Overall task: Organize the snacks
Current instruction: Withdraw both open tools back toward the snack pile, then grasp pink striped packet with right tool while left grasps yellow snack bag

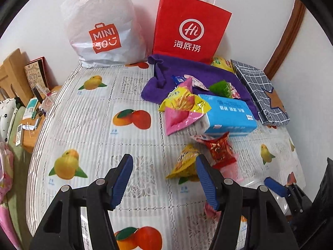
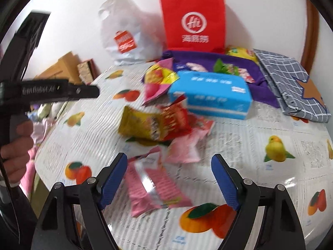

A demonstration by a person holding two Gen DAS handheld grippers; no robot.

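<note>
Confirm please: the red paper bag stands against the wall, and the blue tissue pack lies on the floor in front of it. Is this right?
Not quite. In the left wrist view the blue tissue pack lies on the fruit-print tablecloth, not the floor. The red paper bag does stand against the wall.

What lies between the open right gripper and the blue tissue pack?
In the right wrist view, loose snack packets: a pink wrapper nearest the right gripper, then a yellow and red packet just before the blue tissue pack.

Snack packets are lying loose around the blue tissue box (image 2: 210, 94): a yellow packet (image 2: 139, 125) and a red one (image 2: 177, 118) just in front of it, a pink packet (image 2: 154, 185) lying flat nearer still, and a pink-and-yellow bag (image 2: 158, 79) leaning at its left.
</note>
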